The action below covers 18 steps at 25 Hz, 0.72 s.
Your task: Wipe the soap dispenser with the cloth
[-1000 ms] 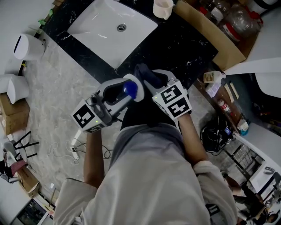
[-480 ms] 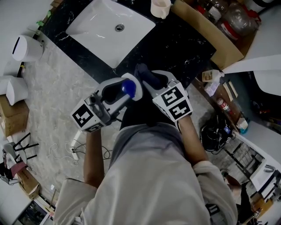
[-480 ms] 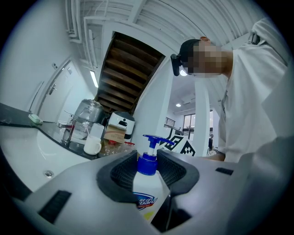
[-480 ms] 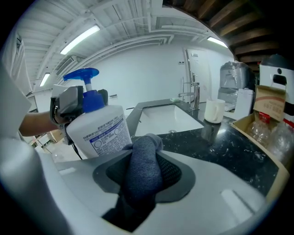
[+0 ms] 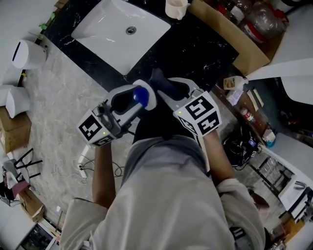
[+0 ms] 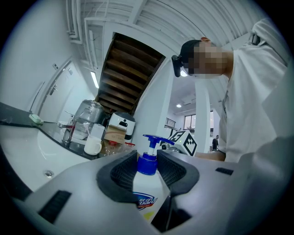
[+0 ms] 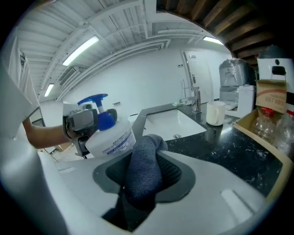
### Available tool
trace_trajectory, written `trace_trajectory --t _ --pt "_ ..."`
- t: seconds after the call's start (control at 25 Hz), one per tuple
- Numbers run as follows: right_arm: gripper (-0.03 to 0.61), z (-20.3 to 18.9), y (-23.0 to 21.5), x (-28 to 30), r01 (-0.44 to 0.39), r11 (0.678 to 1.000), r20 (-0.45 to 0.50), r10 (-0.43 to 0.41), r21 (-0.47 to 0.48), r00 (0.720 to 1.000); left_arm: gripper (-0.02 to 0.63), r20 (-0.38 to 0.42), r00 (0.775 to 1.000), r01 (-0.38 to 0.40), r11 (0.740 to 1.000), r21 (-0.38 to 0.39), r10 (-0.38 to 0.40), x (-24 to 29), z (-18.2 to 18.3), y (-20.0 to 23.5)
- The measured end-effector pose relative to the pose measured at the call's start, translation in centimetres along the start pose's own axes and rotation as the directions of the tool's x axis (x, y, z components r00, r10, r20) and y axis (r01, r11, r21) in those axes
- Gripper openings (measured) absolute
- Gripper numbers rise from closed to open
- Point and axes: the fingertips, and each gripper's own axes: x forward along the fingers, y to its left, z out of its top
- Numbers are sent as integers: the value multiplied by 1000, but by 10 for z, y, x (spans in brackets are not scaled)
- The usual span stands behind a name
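A white soap dispenser (image 6: 148, 190) with a blue pump top (image 5: 140, 94) is held in the air in front of the person's body. My left gripper (image 6: 148, 169) is shut on its neck, pads either side of the blue collar. In the right gripper view the bottle (image 7: 110, 136) lies tilted, pump pointing left. My right gripper (image 7: 146, 170) is shut on a dark blue-grey cloth (image 7: 144, 170), whose free end (image 5: 161, 82) sticks out beside the bottle. Whether cloth and bottle touch I cannot tell.
A black marble counter (image 5: 195, 49) carries a white sink (image 5: 120, 34) and a cream mug (image 5: 176, 7). A cardboard box (image 5: 234, 36) of jars stands at the right. White bins (image 5: 27, 51) stand on the floor at left.
Both grippers have drifted slightly; the right gripper's marker cube has shifted a little right and down. Bottle and cloth stay gripped.
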Motion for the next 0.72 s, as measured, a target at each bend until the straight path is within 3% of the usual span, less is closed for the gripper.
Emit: trace_trajectory --t 0.28,0.72 --pt "133 8 11 -13 -69 997 -3 69 -20 998 129 7 1000 4 1000 -4 -4 1 1 -2" --pt "133 19 21 -24 -64 996 -1 65 -62 998 129 7 1000 3 1000 -2 -3 1 1 -1"
